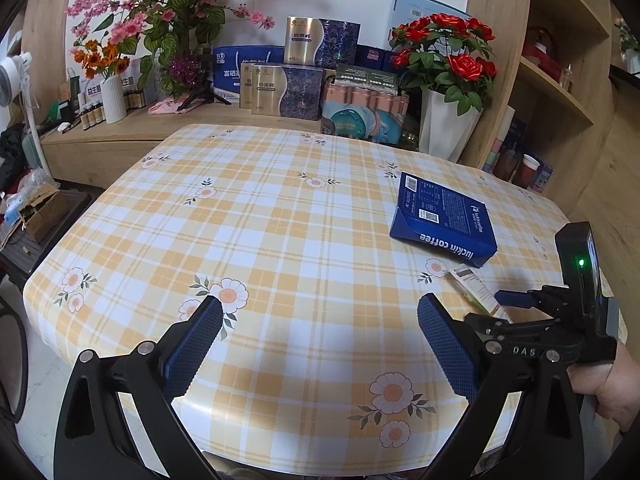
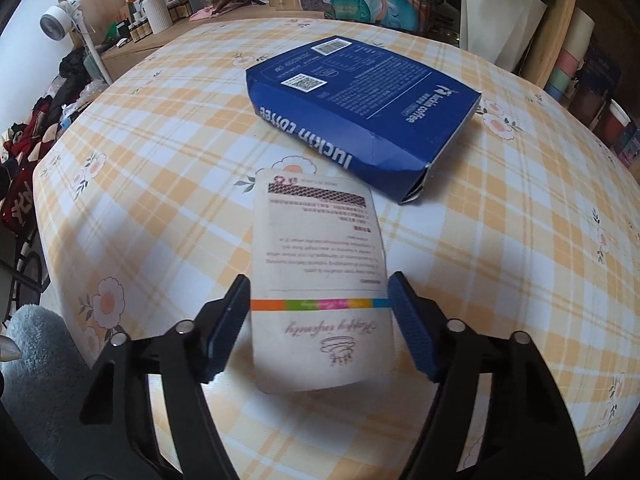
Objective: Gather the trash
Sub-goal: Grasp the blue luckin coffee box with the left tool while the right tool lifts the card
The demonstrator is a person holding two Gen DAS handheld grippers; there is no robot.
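A blue luckin coffee box lies flat on the checked tablecloth; it also shows in the right wrist view. A cream paper packet with a rainbow stripe sits between the fingers of my right gripper, which touch its two side edges and hold it. In the left wrist view the packet shows as a thin edge in my right gripper. My left gripper is open and empty above the table's near part.
The table has a yellow checked floral cloth. Behind it a wooden sideboard holds gift boxes, a white vase and a rose pot. Shelves stand at the right. A fan and clutter are at the left.
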